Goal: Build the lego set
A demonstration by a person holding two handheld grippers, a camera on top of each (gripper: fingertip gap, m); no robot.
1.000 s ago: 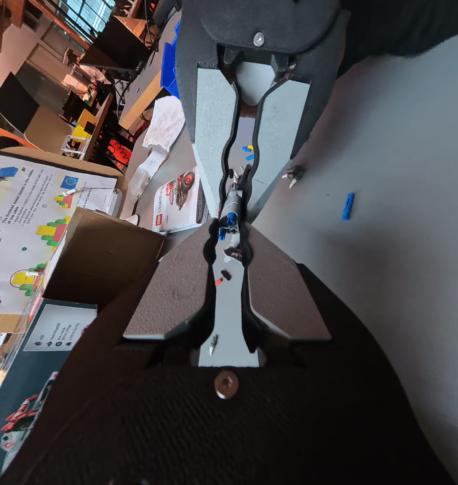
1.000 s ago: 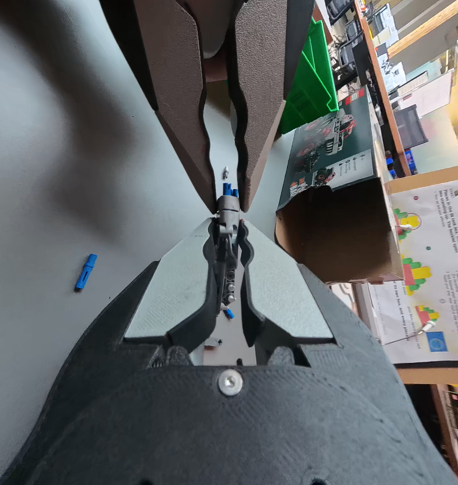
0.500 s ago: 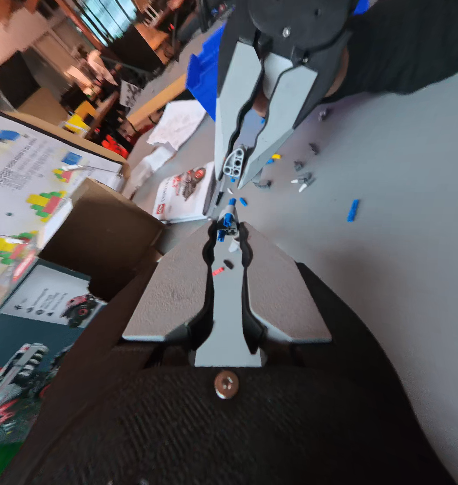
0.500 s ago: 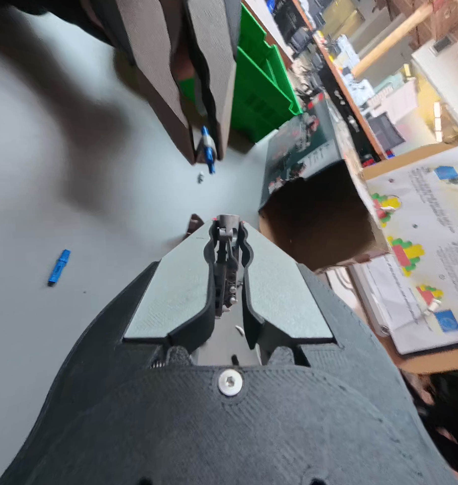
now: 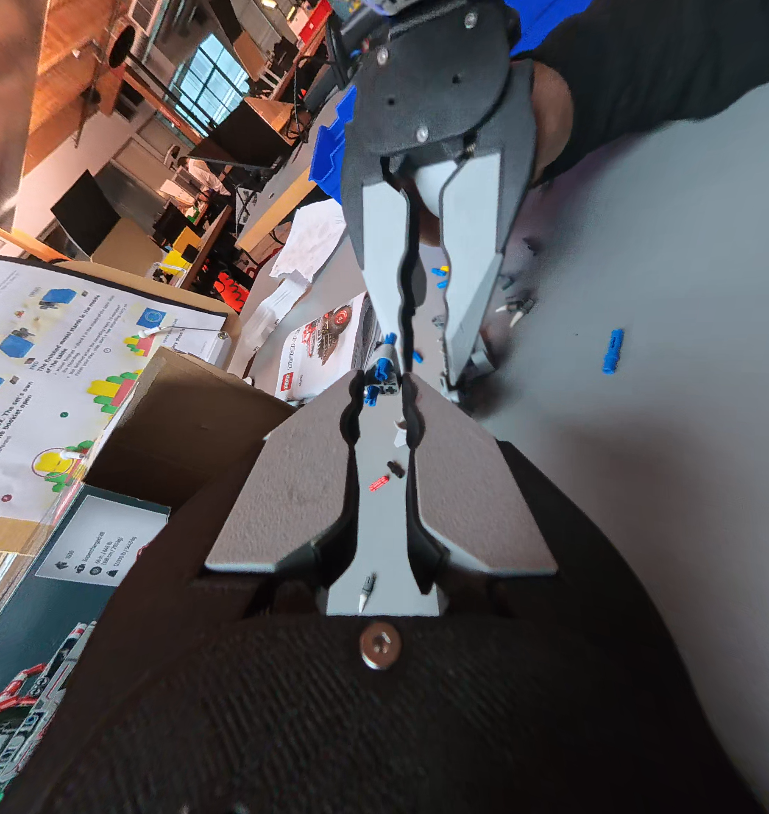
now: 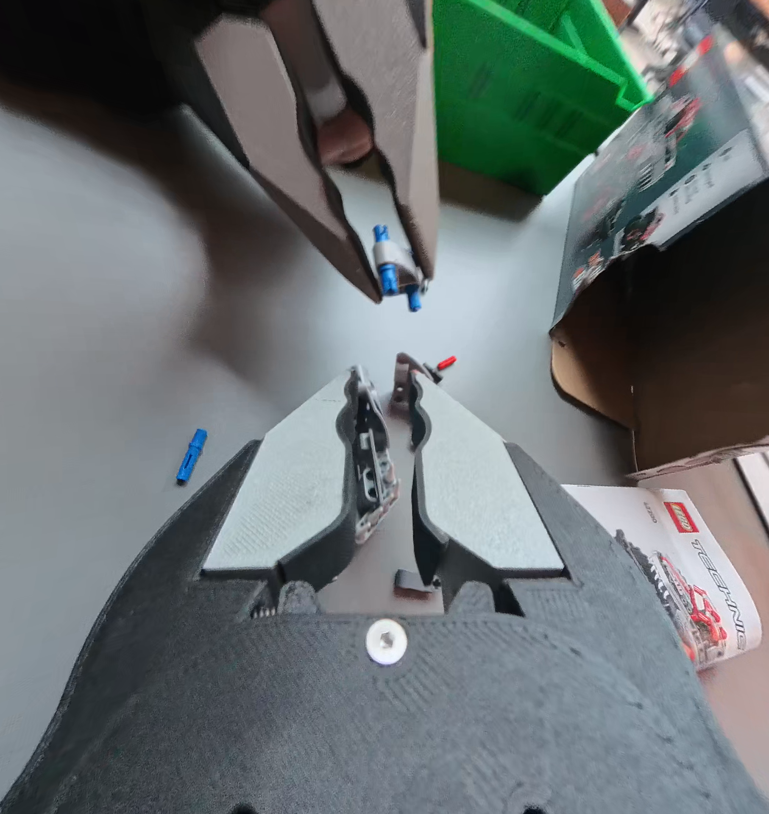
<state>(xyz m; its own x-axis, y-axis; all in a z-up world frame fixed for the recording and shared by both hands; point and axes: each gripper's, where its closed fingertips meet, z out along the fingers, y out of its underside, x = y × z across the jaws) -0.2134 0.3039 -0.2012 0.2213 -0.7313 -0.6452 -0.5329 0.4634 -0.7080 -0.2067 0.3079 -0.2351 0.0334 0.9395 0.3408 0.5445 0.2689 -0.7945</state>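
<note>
Left gripper (image 5: 380,383) pinches the blue-pinned connector (image 5: 385,372) at frame centre, right gripper (image 6: 382,379) stands apart around the grey beam (image 6: 374,458) — align holes squarely first.

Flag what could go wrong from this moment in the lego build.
The left gripper pinches the small grey piece with blue pins only at its fingers' tips, so it may twist or slip. The right gripper looks open, with the grey beam assembly leaning against one finger; it could drop onto the table.
</note>
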